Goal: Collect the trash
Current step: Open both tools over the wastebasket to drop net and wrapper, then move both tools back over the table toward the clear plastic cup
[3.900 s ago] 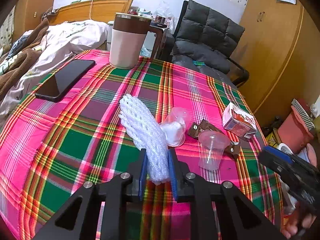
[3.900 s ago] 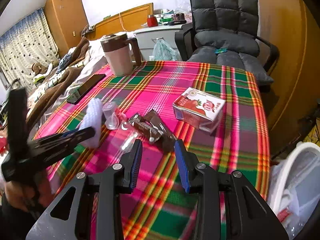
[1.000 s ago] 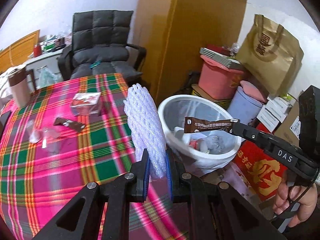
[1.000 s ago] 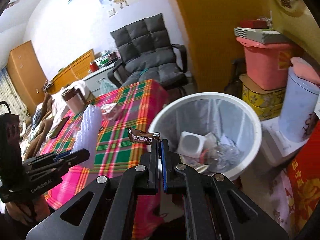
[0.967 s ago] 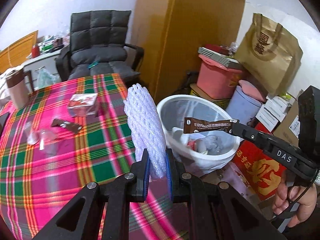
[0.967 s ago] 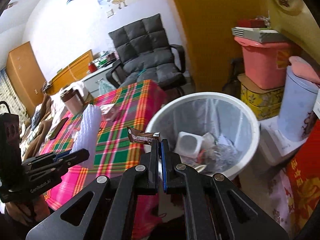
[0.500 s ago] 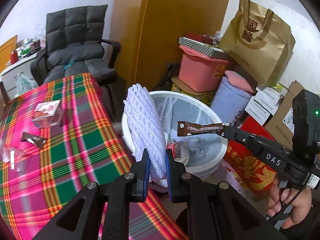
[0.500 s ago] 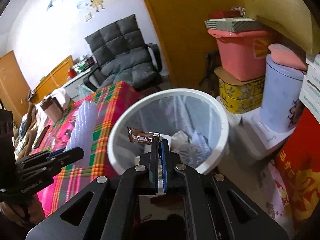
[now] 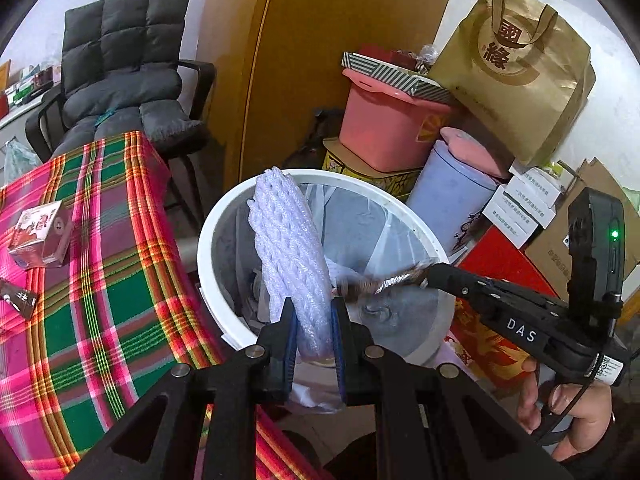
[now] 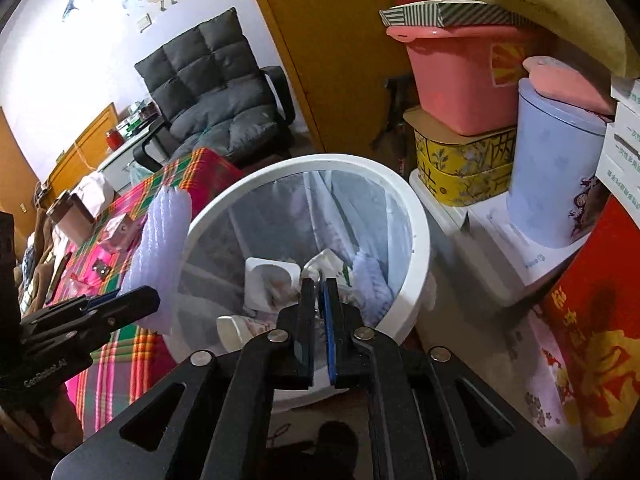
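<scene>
Left gripper (image 9: 313, 330) held over the near rim of the white bin (image 9: 408, 216), fingers (image 9: 289, 332) pinching the lower end of a white foam net sleeve (image 9: 290, 256) that stands up and leans slightly left above the bin's mouth. In the right wrist view, same sleeve (image 10: 160, 264) at the bin's left edge, clamped in the left gripper (image 10: 120, 304). Right gripper (image 9: 430, 276) reaching in from the right over the bin (image 10: 416, 216), holding a brown wrapper (image 9: 380, 282) out toward the sleeve; wrapper blurred, its tip just beside the sleeve. In the right wrist view, fingers (image 10: 331, 320) of the right gripper (image 10: 319, 316) with a narrow gap between them, whether pinching the wrapper there not clear enough to tell. Inside the bin, a clear liner, a white square container (image 10: 270, 280) and crumpled paper scraps. To the left, a table (image 9: 100, 320) under a pink, green and red plaid cloth, with a small red-and-white carton (image 9: 40, 236) near its far part and a dark wrapper piece (image 9: 18, 300) at the left edge. Behind the table, a grey padded chair (image 9: 124, 60). Far right of the bin, a pink tub (image 9: 388, 128), a pale blue canister (image 9: 448, 196) with a pink lid, a gold paper bag (image 9: 516, 64) and stacked white boxes (image 9: 524, 208).
</scene>
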Demonstrator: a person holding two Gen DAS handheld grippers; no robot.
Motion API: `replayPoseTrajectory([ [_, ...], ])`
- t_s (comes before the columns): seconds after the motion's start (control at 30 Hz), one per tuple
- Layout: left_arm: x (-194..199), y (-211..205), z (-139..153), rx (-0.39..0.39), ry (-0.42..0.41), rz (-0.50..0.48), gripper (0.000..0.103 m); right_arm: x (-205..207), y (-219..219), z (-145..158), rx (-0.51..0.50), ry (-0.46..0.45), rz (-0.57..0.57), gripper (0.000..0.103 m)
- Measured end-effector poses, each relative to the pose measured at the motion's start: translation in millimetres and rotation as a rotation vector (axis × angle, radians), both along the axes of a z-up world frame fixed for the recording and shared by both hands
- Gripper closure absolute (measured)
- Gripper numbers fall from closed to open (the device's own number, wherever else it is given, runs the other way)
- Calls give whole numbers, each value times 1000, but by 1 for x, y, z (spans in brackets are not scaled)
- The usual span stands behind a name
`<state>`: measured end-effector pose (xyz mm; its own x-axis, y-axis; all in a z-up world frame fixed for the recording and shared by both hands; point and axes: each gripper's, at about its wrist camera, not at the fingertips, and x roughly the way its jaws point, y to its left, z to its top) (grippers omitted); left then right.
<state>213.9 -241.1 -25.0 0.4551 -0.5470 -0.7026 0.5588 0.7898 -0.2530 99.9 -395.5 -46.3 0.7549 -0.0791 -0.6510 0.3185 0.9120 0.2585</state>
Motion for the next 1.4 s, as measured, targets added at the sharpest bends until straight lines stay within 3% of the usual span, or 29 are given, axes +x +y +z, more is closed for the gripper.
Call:
replayPoseTrajectory([
  [0.07,2,0,0,-3,-2,-1,82,0,-1,0,0,-8,2,76],
  [0.13,3,0,-1,-7,1,1,78,-2,-1,2,-3,-16,5,70],
  [0.5,-5,20,7,-33,-1,34,75,-10,15,11,-21,-32,37,70],
  [1.4,-48,155,15,-20,-48,329,75,-1,120,33,-107,-86,339,70],
])
